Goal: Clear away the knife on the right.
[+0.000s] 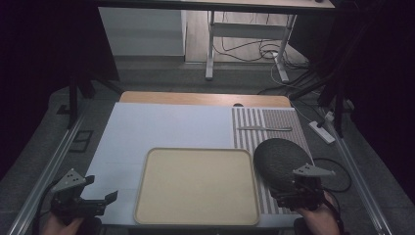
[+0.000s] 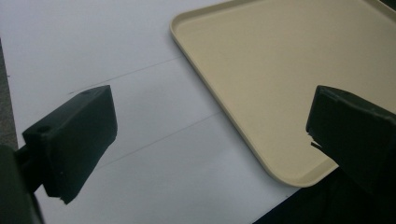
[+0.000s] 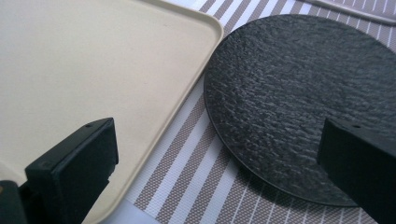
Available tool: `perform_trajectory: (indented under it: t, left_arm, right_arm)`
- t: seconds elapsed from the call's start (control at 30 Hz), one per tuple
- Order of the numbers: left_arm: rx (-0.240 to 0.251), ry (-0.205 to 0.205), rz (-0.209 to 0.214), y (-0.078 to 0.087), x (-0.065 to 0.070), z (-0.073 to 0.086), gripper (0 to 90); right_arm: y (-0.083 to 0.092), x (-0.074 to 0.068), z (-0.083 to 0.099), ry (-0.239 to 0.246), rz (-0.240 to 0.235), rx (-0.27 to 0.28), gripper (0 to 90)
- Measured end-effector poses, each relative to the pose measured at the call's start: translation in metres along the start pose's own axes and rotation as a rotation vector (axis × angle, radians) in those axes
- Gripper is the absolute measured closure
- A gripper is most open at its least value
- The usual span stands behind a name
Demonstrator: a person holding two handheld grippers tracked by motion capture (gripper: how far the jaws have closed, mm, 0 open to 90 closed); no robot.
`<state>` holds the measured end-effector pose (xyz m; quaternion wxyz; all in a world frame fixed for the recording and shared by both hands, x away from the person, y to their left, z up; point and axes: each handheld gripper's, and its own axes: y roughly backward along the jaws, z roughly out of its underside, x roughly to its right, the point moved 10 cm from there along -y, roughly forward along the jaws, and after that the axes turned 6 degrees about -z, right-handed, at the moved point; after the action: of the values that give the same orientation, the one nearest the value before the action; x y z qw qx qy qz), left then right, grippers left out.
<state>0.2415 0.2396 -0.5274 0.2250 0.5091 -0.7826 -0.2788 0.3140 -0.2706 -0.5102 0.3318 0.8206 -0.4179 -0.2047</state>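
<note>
Both sets of fingers I hold wide open and empty, right gripper [image 3: 217, 163] straddling black plate's [image 3: 299, 93] edge, left gripper [image 2: 210, 140] beside beige tray [image 2: 280, 70].

Wood tabletop [image 1: 205, 98] w/ a white sheet [image 1: 161, 129] on most of it. Striped mat [image 1: 274, 122] on the right. Tan tray [image 1: 196, 186] near, in the middle, on the sheet & touching the mat.

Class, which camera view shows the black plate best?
The right gripper view: the black plate fills it close up, rough surface plain, on the striped mat. The high view shows the plate small, partly behind the right gripper.
</note>
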Motion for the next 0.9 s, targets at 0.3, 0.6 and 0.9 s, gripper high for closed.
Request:
perform_trajectory:
  t: [0.3,0.6,0.9]
  left_arm:
    - [0.000,0.004,0.002,0.000,0.000,0.000,2.4]
    - [0.000,0.003,0.001,0.000,0.000,0.000,2.5]
    - [0.000,0.003,0.001,0.000,0.000,0.000,2.4]
  right_arm:
    - [-0.005,0.000,-0.004,0.031,0.017,-0.009,0.0]
    - [-0.006,0.005,-0.008,0.022,0.023,-0.008,0.0]
    - [-0.013,0.007,-0.016,0.033,0.011,-0.008,0.0]
